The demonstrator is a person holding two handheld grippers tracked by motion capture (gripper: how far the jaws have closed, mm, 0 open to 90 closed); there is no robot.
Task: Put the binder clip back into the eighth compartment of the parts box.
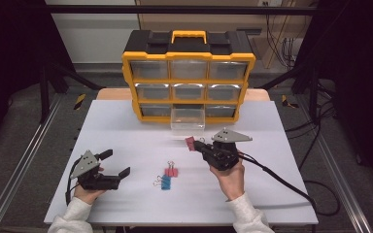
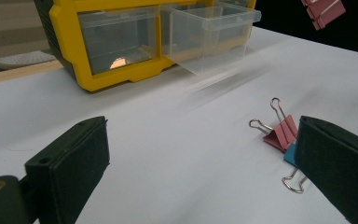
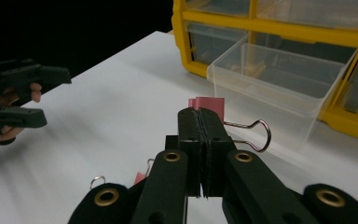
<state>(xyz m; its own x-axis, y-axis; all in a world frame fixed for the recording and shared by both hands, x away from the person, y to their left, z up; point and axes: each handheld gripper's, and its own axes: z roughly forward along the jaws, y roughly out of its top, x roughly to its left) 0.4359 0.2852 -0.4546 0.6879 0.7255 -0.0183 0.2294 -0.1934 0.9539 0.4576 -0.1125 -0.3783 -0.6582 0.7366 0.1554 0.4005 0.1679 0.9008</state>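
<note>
Centrally in the high view, the right claw is clamped on a pink metal binder clip. Lower left, the left claw stands apart over the white tabletop.

Two binder clips lie before the organizer's pulled-out drawer.

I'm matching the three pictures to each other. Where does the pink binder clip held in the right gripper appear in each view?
High view: pink binder clip right of centre, at the right gripper's tips, below the open drawer.
Left gripper view: top right corner, in the air.
Right gripper view: centre, above the closed jaws.
Shared landmark: the pulled-out clear drawer of the yellow organiser.
</note>
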